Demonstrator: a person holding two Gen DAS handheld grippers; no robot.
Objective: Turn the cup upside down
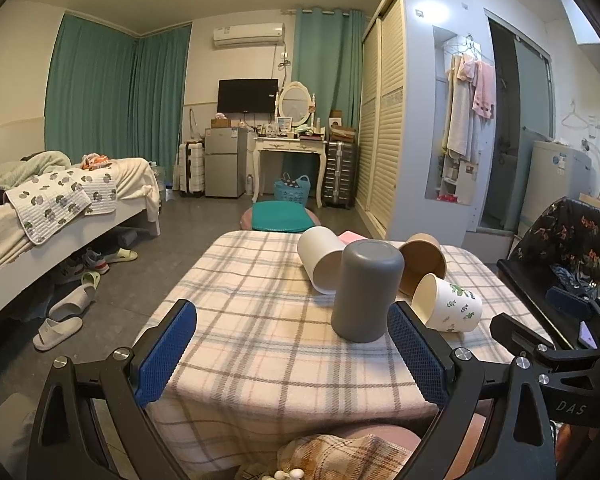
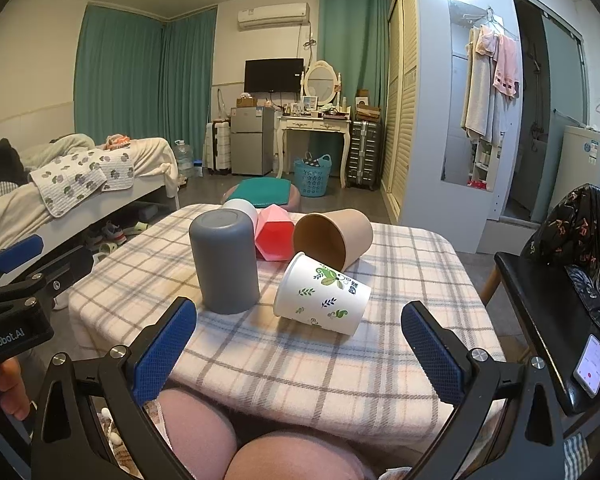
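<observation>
A grey cup point(image 1: 367, 290) point(image 2: 224, 260) stands upside down on the plaid-covered table point(image 1: 260, 340) point(image 2: 400, 340). Behind and beside it several cups lie on their sides: a white cup point(image 1: 320, 258) point(image 2: 242, 206), a brown paper cup point(image 1: 422, 262) point(image 2: 334, 234), a white cup with leaf prints point(image 1: 448, 304) point(image 2: 322, 294), and a pink faceted cup point(image 2: 274, 232). My left gripper point(image 1: 292, 356) is open and empty, just short of the grey cup and to its left. My right gripper point(image 2: 300, 356) is open and empty, in front of the leaf-print cup.
A bed point(image 1: 60, 208) stands at the left with slippers point(image 1: 58, 332) on the floor. A black chair point(image 2: 560, 300) with a phone point(image 2: 590, 364) stands at the right. A stool with a green cushion point(image 1: 282, 218) sits beyond the table. The person's knees point(image 2: 260, 440) are under the near edge.
</observation>
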